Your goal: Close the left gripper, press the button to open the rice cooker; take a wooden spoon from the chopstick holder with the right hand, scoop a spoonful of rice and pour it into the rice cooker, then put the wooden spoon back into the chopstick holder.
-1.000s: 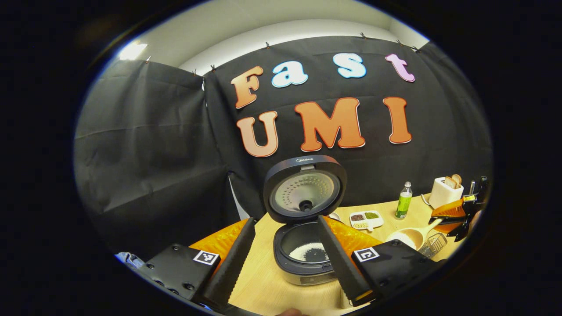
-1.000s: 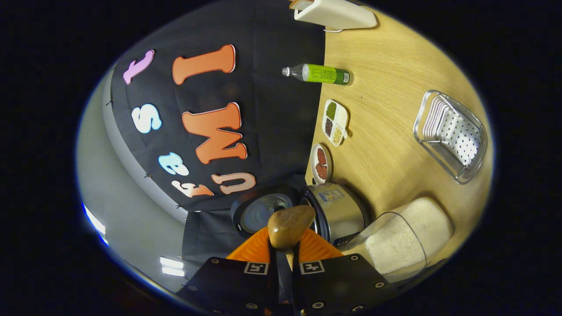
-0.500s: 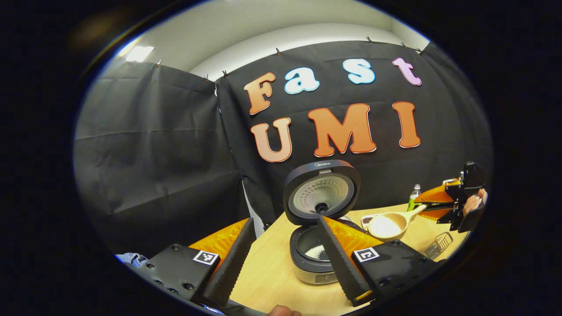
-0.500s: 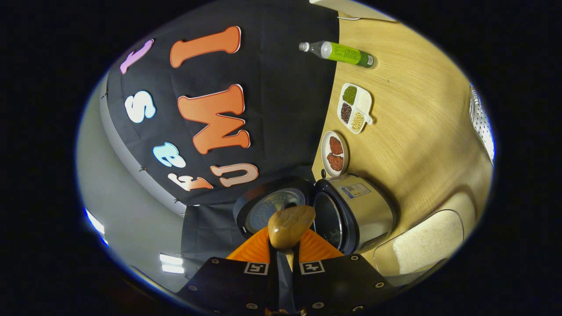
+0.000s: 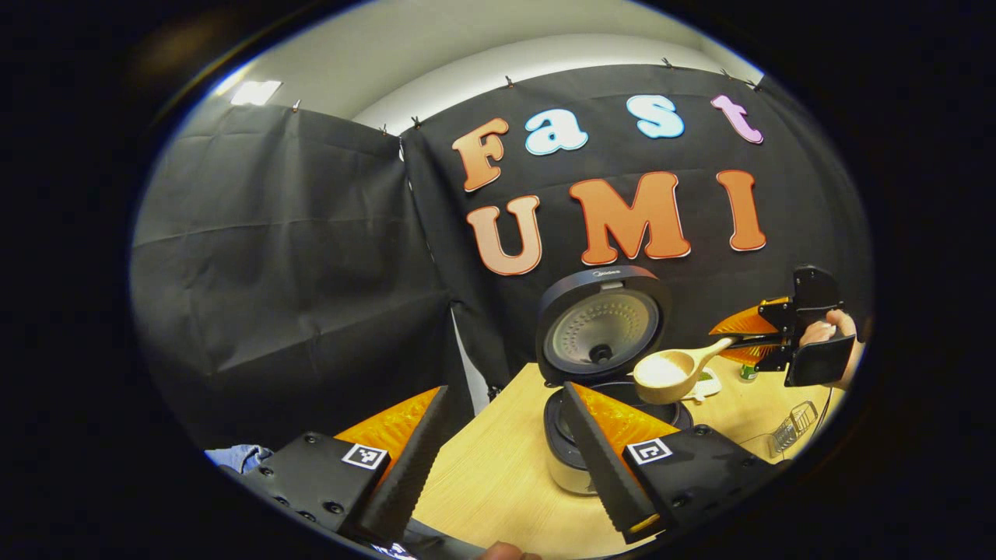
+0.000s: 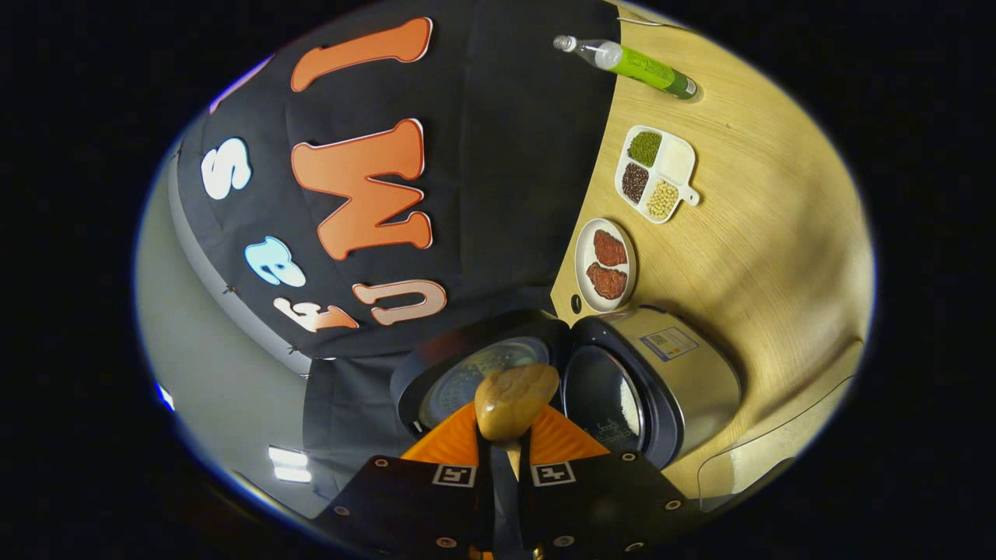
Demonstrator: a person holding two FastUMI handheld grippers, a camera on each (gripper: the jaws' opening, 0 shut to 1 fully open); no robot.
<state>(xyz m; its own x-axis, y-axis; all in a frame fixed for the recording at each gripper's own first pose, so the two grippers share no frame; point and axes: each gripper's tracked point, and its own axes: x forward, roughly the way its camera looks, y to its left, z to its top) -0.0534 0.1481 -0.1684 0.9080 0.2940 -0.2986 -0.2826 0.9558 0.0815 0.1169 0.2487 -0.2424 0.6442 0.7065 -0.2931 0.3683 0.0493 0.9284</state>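
Rice cooker [image 5: 599,404] on table [image 5: 498,482], lid [image 5: 603,327] raised upright behind pot. Right gripper [image 5: 766,340], jaws clenched on wooden spoon [image 5: 673,369] handle, holds it level; bowl heaped with rice [image 5: 660,367], hanging just above cooker's open pot. Hand [image 5: 836,342] grips it from behind. Left gripper [image 5: 506,459] in front of cooker, jaws released, grasping nothing. Beyond cooker: plate [image 6: 605,264], divided dish [image 6: 655,173], green bottle [image 6: 634,64].

Staged kitchen booth: black cloth wall [image 5: 296,257], wooden table [image 6: 747,233], rice cooker [image 6: 661,381].
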